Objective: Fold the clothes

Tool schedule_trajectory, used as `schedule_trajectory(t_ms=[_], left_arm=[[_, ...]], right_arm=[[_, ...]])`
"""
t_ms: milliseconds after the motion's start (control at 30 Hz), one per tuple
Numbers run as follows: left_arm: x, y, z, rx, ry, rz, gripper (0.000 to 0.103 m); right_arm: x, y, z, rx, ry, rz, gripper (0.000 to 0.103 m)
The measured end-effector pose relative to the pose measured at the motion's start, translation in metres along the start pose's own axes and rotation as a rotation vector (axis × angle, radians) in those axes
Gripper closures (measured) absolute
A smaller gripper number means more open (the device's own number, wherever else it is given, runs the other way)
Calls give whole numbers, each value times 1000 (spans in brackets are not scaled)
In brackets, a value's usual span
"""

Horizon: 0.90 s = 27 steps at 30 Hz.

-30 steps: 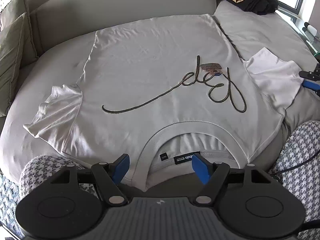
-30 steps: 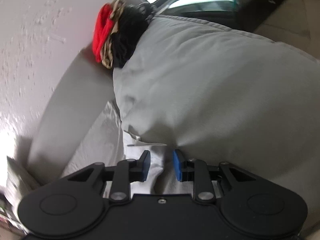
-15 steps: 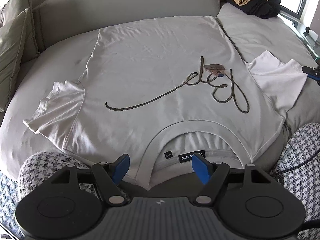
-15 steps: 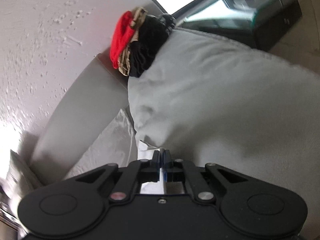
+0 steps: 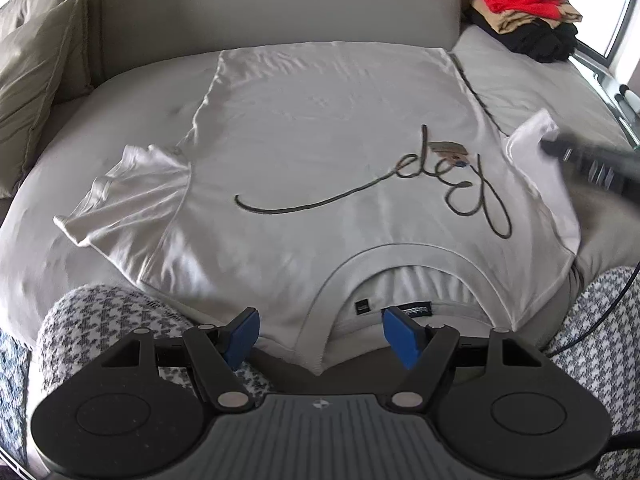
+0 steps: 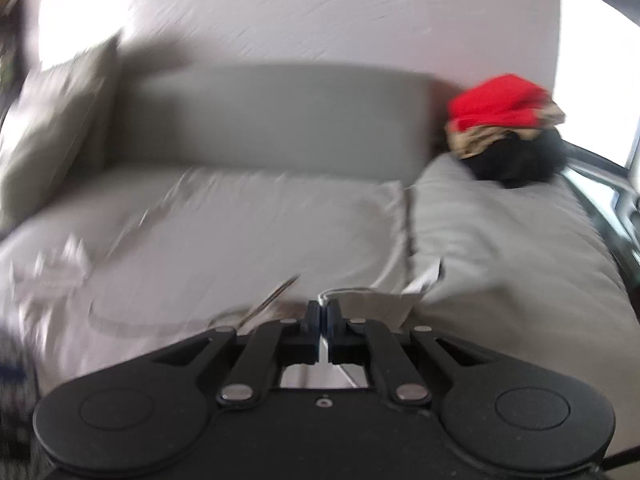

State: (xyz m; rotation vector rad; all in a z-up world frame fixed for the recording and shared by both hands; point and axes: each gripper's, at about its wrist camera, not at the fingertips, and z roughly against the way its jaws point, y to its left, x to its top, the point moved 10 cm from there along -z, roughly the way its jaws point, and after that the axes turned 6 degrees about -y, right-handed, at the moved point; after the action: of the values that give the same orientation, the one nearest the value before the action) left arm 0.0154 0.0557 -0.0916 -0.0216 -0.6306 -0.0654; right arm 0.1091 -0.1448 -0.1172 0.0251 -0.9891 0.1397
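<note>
Filling most of both views is one grey sofa (image 5: 260, 16) with a straight padded back and soft, puffy seat cushions in a plain woven cloth. Two olive cushions (image 5: 32, 68) lean at its left end, square and piped along the edges.

Spread flat across the seat lies one white T-shirt (image 5: 320, 152), smooth with a slight sheen and fine creases, its collar toward the camera and its hem toward the sofa back. A thin dark cursive line runs across the chest, and two small labels show inside the ribbed neckline. One short sleeve (image 5: 128, 196) fans out flat on the left; the other sleeve (image 5: 536, 136) is raised off the cushion on the right.

One pile of folded clothes (image 5: 524, 12) sits at the far right corner of the sofa: red on top, tan beneath, black at the bottom. Two knees in houndstooth fabric (image 5: 104, 320) frame the near edge.

The left gripper (image 5: 320, 332) hangs just in front of the collar, its two blue pads set wide apart and touching nothing. The right gripper (image 6: 323, 316), blurred in the left view, has its fingers pressed together on the white edge of the raised sleeve.
</note>
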Motion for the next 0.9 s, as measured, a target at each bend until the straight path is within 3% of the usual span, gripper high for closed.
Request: schedule_trajectory(t_ms=[100,200,267,367,533,700,733,900], left_arm=[[-2,4,-2,0,7,12,33],[-3,5,-4,-1,13,13,33],[-2,5,-6,-1,14,15,33],[-1,5,-8,-1,16,18,33],[-3,-2,-8,-1,21,3,33],[-2,0,-6,13,14,-6,33],[-2,1,-8,14,17,-2,33],[-4,-3,-16,3,36,-6,33]], right_arm=[[-22,21,-8,41,83,72,97],[-34,20,-11,72,141,41,85],[-31,6,-5,82,129,-40,84],[-22,-39,-4,-4,101,-194,84],[-25,-99,-39,-125,163,-393,85],[-72,-97,-65,-169,417,-314,89],[-80,-96,-60,-182,444,-266,93],[-103,-95,-27,-184,542,-139,95]])
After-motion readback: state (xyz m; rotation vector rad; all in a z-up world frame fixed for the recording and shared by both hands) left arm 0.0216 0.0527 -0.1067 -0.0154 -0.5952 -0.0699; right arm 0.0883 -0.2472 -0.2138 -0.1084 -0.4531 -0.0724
